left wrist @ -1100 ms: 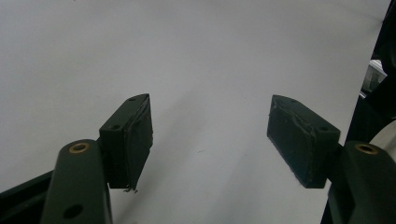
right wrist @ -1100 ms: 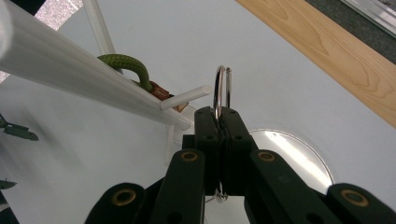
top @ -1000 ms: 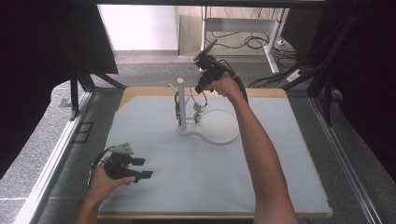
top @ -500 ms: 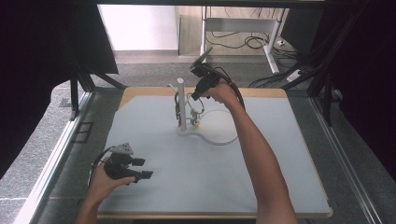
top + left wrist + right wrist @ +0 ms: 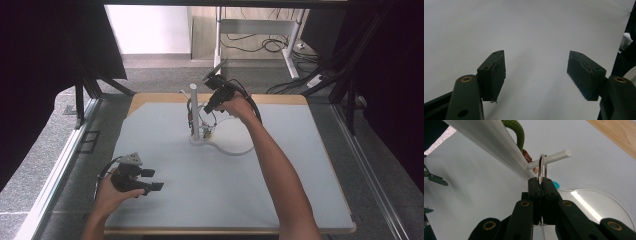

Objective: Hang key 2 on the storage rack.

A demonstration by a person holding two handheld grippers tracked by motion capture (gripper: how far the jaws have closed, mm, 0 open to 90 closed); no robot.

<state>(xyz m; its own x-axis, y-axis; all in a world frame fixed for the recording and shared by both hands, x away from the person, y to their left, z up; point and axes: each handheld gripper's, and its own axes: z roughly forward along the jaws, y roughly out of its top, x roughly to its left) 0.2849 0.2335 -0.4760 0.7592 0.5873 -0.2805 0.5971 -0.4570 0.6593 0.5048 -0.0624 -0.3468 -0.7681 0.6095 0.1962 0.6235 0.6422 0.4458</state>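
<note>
Bare forearms, no sleeves. Left gripper (image 5: 150, 180), at 7 o'clock on the high view: black body, grey 3-cornered plate on top, dark cable looping off at 9 o'clock. Right gripper (image 5: 206, 108), near 12 o'clock: black as well, thick black cable arching over the wrist. Up close on the left gripper view (image 5: 536, 72): 2 black block-shaped pads (image 5: 495, 73) with worn, frayed edges and small screw holes, carried on dark links with brass-coloured pivot bushings. Same black links and brass bushings on the right gripper view (image 5: 540, 185).
</note>
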